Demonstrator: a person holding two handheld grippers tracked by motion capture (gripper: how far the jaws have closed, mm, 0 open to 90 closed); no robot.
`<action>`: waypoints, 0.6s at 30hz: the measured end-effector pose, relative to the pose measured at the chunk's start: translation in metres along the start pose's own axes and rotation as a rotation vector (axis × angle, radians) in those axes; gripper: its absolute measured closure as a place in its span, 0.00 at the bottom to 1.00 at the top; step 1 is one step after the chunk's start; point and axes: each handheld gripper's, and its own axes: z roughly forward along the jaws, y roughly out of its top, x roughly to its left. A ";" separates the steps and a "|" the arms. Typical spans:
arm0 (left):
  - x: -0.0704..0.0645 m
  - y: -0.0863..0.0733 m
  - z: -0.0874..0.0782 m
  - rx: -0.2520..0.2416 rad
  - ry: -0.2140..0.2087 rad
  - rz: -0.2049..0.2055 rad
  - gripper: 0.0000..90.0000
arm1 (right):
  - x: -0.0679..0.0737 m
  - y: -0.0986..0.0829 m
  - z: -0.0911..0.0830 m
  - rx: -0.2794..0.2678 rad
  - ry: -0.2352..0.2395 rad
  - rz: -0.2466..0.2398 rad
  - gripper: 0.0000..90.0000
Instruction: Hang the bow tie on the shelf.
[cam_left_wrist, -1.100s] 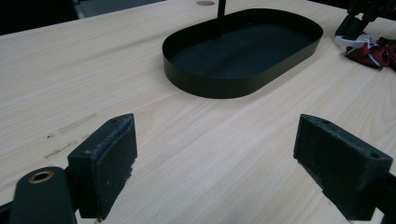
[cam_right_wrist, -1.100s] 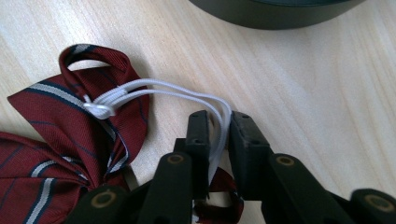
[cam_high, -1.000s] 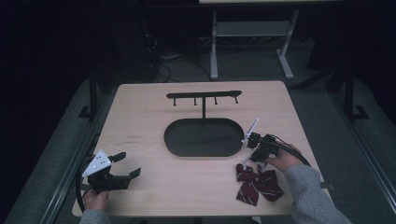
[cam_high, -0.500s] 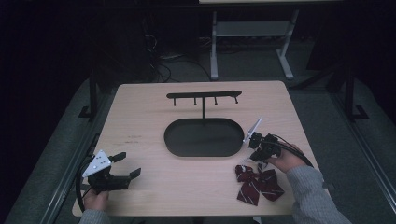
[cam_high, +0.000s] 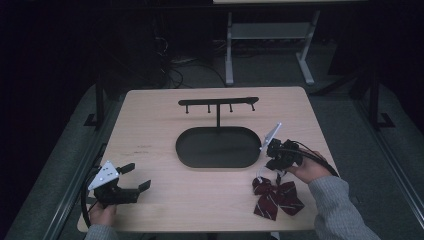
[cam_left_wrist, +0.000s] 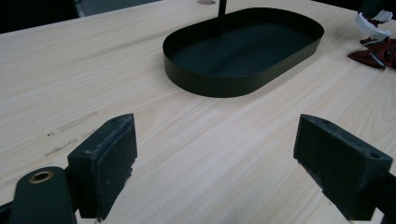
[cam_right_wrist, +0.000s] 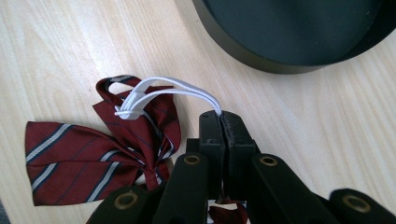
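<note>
Bow tie (cam_high: 276, 197), maroon and striped, lay on the table (cam_high: 150, 130) at about five o'clock from the black oval tray (cam_high: 218, 147) in the high view; the right gripper (cam_high: 274, 159) stood at its upper edge. Left gripper view: left gripper (cam_left_wrist: 215, 154) jaws wide apart, idle. Right gripper view: right gripper (cam_right_wrist: 221, 117) jaws pinched on the white elastic loop (cam_right_wrist: 163, 95). Step judged: pick-up. Next move probably requires lifting toward the hook stand (cam_high: 218, 103) at twelve o'clock.
</note>
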 end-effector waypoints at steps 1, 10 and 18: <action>0.000 0.000 0.000 -0.002 0.000 -0.002 0.15 | 0.000 0.000 -0.001 -0.004 0.001 -0.001 0.97; 0.000 0.000 0.000 0.002 -0.001 -0.001 0.15 | 0.005 0.004 -0.011 -0.034 -0.007 -0.028 0.97; -0.001 0.000 0.000 -0.001 -0.001 -0.004 0.15 | 0.009 0.008 -0.021 -0.043 -0.019 -0.042 0.97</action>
